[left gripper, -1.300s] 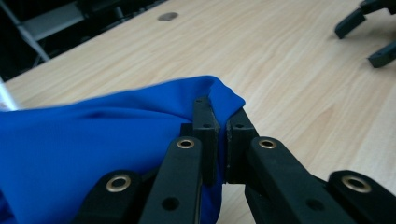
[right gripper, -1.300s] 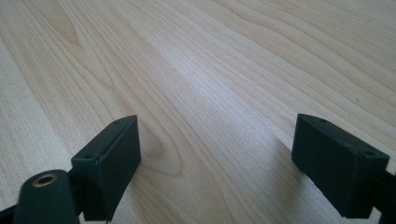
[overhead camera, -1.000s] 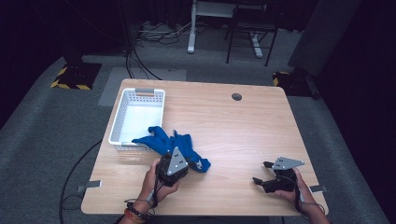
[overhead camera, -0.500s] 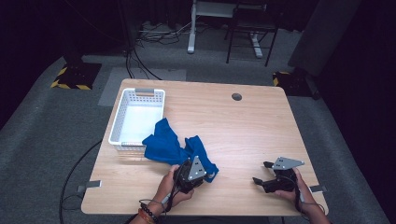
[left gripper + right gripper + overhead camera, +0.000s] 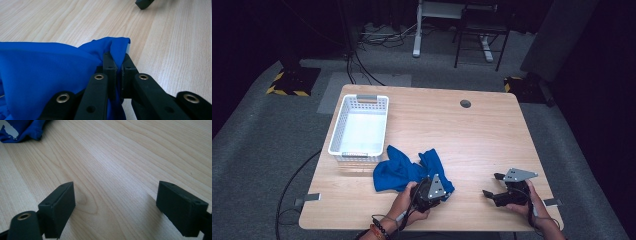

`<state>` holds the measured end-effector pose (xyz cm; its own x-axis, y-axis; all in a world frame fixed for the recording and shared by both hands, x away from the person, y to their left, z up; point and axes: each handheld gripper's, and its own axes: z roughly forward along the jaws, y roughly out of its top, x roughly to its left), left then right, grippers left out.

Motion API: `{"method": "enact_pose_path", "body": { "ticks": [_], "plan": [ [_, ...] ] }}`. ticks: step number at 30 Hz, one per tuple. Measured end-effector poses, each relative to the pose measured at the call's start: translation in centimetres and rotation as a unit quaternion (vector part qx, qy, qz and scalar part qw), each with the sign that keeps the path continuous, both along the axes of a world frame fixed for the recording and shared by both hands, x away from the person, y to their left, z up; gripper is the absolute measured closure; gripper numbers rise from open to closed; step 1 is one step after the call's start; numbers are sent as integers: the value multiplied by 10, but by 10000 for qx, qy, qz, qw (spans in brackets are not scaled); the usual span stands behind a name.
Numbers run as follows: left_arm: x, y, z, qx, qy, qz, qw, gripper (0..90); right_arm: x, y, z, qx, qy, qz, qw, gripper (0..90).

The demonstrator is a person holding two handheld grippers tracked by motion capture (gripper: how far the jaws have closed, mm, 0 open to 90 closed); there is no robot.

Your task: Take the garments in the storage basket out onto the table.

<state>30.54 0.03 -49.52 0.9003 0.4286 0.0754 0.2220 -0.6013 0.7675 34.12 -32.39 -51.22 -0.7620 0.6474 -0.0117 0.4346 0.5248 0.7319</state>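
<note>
Blue cloth (image 5: 404, 170), clamped at one edge in left gripper (image 5: 117, 63) jaws, dragged clear of white basket (image 5: 338, 132) onto counter (image 5: 492, 135); right gripper (image 5: 115, 205) jaws apart, idle; spreading likely next.

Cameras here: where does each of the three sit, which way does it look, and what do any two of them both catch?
High view: above the person's side, looking forward and down on the table; forearms and both hands enter at the bottom.
Left gripper view: rides the left gripper, looking along jaws shut on the blue cloth.
Right gripper view: rides the right gripper, looking between open jaws over bare wood.
Shared: all three show the blue cloth.
</note>
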Motion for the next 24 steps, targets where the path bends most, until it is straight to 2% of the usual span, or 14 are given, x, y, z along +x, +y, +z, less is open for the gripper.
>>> {"method": "enact_pose_path", "body": {
  "ticks": [2, 5, 7, 9, 10, 11, 13, 15, 17, 21, 23, 24],
  "plan": [
    [0, -2, -1, -39, 32, -19, 10000, 855, 0, 0, 0, 0, 1, 0, 10000, 162],
    [-1, -7, -1, 71, -14, -74, 9999, 853, 0, 0, 0, -1, 0, 0, 10000, 161],
    [-1, -6, -1, 0, 22, -65, 10000, 837, 0, 0, 0, 0, -1, -1, 10000, 161],
    [-1, -3, 0, -34, 77, -38, 10000, 715, 0, 0, 0, 0, 0, -12, 10000, 161],
    [-1, -1, 1, 2, 29, -71, 10000, 658, 0, 0, 0, 0, 2, -18, 10000, 161],
    [-3, 0, 3, 65, -18, -39, 10000, 562, 0, 1, 0, -3, 4, -23, 10000, 160],
    [-5, 3, 7, 170, 76, -100, 9998, 365, 0, 2, 0, -22, 11, -44, 10000, 158],
    [-9, 8, 11, 147, -84, -94, 9998, 303, 0, 3, 1, -51, 36, -52, 10000, 158],
    [-12, 18, 17, 29, -5, -138, 9999, 232, 1, 4, 2, -105, 68, -69, 9999, 168],
    [-14, 37, 28, 16, -175, 159, 9997, 214, -1, 17, 11, -41, -18, -2, 10000, 197],
    [-8, 50, 30, 95, -284, 528, 9982, 215, 1, 31, 18, -10, -58, 126, 9999, 199],
    [-5, 54, 30, 101, -280, 674, 9973, 222, 3, 42, 22, -110, -134, 158, 9997, 202]
  ]
}}
